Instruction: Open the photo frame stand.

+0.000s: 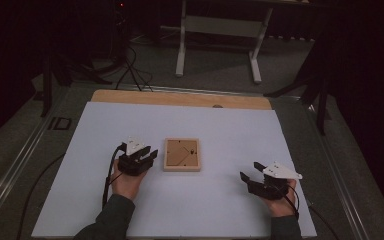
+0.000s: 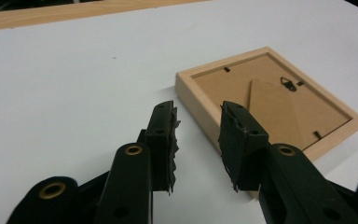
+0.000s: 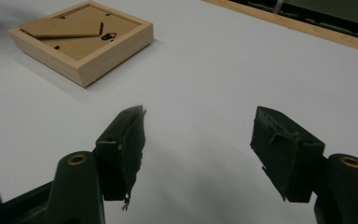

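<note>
A small wooden picture frame (image 1: 181, 154) lies face down in the middle of the white sheet, its brown backing board and hanger up. My left gripper (image 1: 149, 154) sits just left of the frame (image 2: 270, 93); in the left gripper view its jaws stand apart with nothing between them, close to the frame's near corner. At the front right, my right gripper (image 1: 250, 172) rests well away from the frame (image 3: 81, 39), jaws wide open over bare sheet and empty.
The white sheet (image 1: 230, 135) covers a wooden tabletop whose far edge (image 1: 180, 97) shows bare. Beyond the table stand a white desk frame (image 1: 220, 35) and dark stands with cables on the floor.
</note>
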Motion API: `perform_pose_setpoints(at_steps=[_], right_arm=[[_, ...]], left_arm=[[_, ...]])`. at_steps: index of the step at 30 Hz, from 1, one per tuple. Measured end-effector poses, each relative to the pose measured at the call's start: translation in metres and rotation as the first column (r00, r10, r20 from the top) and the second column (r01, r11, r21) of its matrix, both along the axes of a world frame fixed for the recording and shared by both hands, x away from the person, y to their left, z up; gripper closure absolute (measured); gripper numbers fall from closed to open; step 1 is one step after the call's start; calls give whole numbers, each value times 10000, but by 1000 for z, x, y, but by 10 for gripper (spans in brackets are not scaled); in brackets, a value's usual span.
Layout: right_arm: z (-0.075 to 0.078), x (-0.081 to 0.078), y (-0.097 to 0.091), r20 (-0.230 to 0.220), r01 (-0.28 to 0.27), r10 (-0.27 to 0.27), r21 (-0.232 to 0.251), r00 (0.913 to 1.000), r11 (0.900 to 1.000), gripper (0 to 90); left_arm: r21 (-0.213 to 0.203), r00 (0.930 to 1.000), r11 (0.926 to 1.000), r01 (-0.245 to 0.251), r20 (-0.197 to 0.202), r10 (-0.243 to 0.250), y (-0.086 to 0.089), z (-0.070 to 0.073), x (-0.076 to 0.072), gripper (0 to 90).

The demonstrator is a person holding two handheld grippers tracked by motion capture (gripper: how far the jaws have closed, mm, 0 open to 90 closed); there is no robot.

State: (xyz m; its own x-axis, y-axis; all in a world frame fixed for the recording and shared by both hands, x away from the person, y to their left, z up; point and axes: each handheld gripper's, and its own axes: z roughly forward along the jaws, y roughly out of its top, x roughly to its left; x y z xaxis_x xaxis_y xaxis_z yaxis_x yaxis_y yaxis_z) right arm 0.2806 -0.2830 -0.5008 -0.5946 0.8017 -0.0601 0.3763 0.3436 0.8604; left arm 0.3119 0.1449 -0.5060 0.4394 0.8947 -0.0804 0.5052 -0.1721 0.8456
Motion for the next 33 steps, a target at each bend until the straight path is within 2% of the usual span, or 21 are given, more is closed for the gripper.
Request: perform_pose_setpoints(at_steps=[9,13,17,21,26,33], right_arm=[[4,3,17,-119,-465,467,199,9988,9987,414],[6,4,28,-122,-887,892,366,9959,9954,445],[8,7,41,-164,-1259,1264,288,9918,9916,476],[11,11,56,17,-1512,1512,239,9885,9882,530],[14,19,76,35,-1836,1836,244,9830,9827,613],[10,30,98,41,-1904,1904,206,9817,9815,736]], left_arm=[[95,10000,10000,-16,82,16,7,-3,-2,643],[80,9998,10000,21,209,-22,8,0,-4,634],[40,9996,9999,125,241,-126,9,2,-6,624],[162,9990,9993,346,274,-351,8,4,-8,610],[95,9983,9989,461,365,-464,8,7,-10,604],[196,9955,9958,899,292,-904,1,5,-9,573]])
